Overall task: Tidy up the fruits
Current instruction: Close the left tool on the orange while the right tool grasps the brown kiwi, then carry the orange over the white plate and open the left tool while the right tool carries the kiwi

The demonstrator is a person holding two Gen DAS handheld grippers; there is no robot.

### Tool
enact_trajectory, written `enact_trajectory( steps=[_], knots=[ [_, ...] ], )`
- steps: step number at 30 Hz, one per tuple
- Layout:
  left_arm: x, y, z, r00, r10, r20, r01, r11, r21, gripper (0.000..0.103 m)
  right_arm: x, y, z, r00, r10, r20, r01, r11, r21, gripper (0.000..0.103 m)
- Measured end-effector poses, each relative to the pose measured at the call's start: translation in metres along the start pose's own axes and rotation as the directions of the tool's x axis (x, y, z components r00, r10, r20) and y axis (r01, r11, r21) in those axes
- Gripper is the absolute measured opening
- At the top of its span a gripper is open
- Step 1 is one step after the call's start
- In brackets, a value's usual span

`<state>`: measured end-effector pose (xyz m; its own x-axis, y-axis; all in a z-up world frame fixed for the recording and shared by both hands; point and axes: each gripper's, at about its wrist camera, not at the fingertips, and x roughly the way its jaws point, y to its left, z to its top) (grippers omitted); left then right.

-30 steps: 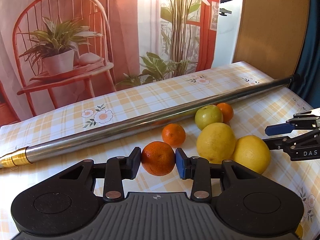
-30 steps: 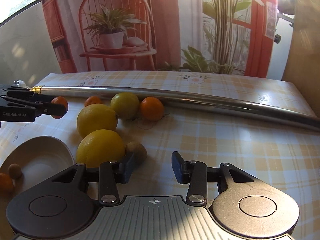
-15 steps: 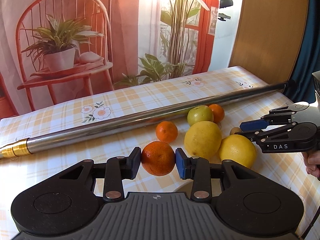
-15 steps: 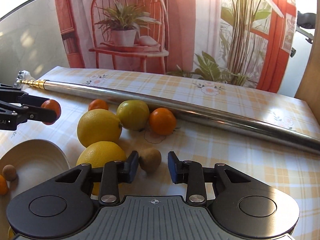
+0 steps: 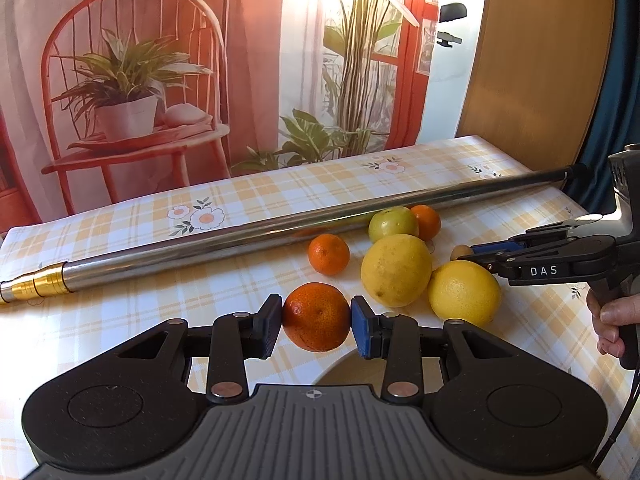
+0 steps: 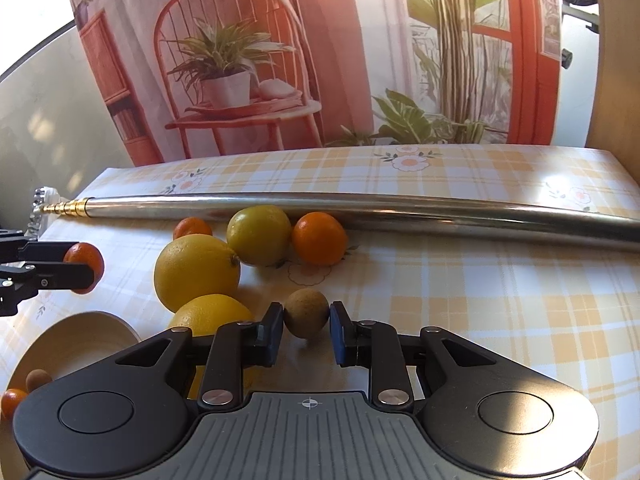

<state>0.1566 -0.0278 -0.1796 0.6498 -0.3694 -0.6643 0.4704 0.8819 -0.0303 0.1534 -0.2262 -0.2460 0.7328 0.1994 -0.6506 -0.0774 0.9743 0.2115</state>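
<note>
1. I'm seeing the left gripper point(image 5: 317, 326) clamping a mandarin point(image 5: 317, 317) between both pads, fruit lifted off the cloth. From the right wrist view the same mandarin is hanging above the table at far left.
2. The right gripper point(image 6: 306, 328) is bracketing a small brown fruit point(image 6: 306, 318). Both pads are sitting right at its sides; I can't tell whether they're actually pressing it. The fruit looks to be resting on the table.
3. Just left of that brown fruit, the near lemon point(image 6: 212, 316) is partly hiding behind the right gripper's left finger. A second lemon point(image 6: 197, 272) is sitting behind it, touching.
4. Farther back, a green citrus point(image 6: 259, 235) and an orange mandarin point(image 6: 319, 239) are lying side by side against the metal pole point(image 6: 400, 206). Another small mandarin point(image 6: 192, 228) is peeking out left of them.
5. The pole is running across the checked tablecloth point(image 6: 500, 300) left to right, gold end at the left.
6. A pale bowl point(image 6: 76, 340) is sitting near left, holding a small brown fruit and an orange one at its near edge.
7. A person's hand point(image 5: 614, 320) is holding the right gripper's handle.
</note>
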Motion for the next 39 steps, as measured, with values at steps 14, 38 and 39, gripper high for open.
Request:
enact_trajectory(
  steps=[14, 38, 39],
  knots=[
    [-0.042, -0.003, -0.016, 0.999, 0.008, 0.036, -0.008, 1.000, -0.019, 0.039, -0.055, 0.013, -0.015, 0.996, -0.047, 0.072, 0.046, 0.999, 0.007, 0.023],
    [-0.061, -0.013, -0.052, 1.000, 0.000, -0.006, -0.001, 1.000, -0.004, 0.039, -0.086, 0.069, -0.031, 0.997, 0.037, 0.066, -0.032, 0.996, -0.083, 0.023],
    [-0.060, -0.013, -0.052, 1.000, 0.000, -0.008, 0.000, 1.000, -0.002, 0.039, -0.085, 0.068, -0.031, 0.997, 0.037, 0.064, -0.031, 0.996, -0.083, 0.023]
  ],
)
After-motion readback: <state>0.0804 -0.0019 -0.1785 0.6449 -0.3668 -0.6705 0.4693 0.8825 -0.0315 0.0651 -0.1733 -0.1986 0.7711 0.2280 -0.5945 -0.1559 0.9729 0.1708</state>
